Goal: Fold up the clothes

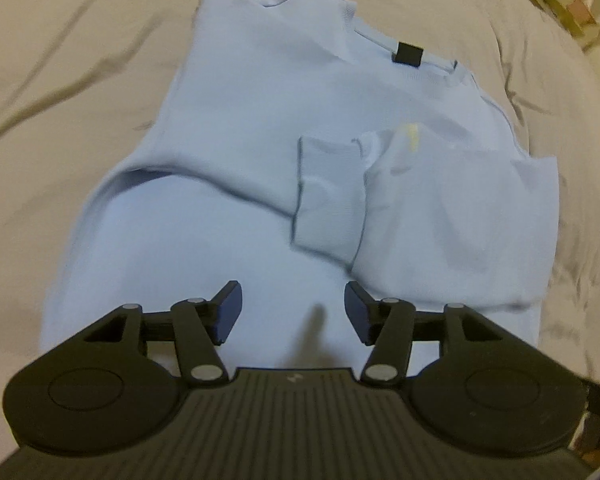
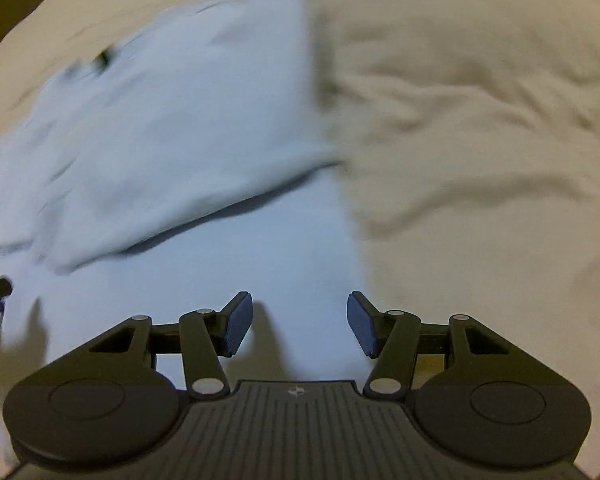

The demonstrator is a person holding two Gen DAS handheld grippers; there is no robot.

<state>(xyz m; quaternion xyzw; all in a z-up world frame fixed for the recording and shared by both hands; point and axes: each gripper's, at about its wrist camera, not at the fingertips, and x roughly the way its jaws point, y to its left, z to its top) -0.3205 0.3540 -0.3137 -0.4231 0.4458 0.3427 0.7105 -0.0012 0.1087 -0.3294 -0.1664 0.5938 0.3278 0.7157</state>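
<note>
**Pale blue sweater lying part-folded on a beige bed sheet, both grippers open above it**

Across both views, a wrinkled beige bed sheet (image 1: pixel 52 92) is spreading out to every edge, filling the whole 3 o'clock side of the right wrist view (image 2: pixel 480 120).

On that sheet, a pale blue knitted sweater (image 1: pixel 228 128) is lying flat, its ribbed neckline pointing toward 12 o'clock in the left wrist view. Its sleeves are lying folded across the chest, one ribbed cuff (image 1: pixel 328 192) sitting near the centre of the garment. In the right wrist view the same sweater (image 2: pixel 160 120) is showing blurred, occupying the 9 to 12 o'clock area, with a folded layer resting over the lower body panel.

At 6 o'clock in the left wrist view, the black left gripper (image 1: pixel 293 314) is hovering over the sweater's lower part, its jaws standing well apart with nothing between them.

At 6 o'clock in the right wrist view, the black right gripper (image 2: pixel 300 322) is hanging over the sweater's right edge, jaws likewise spread and empty.

Just inside the neckline, a small black fabric label (image 1: pixel 408 53) is sitting at 1 o'clock.
</note>
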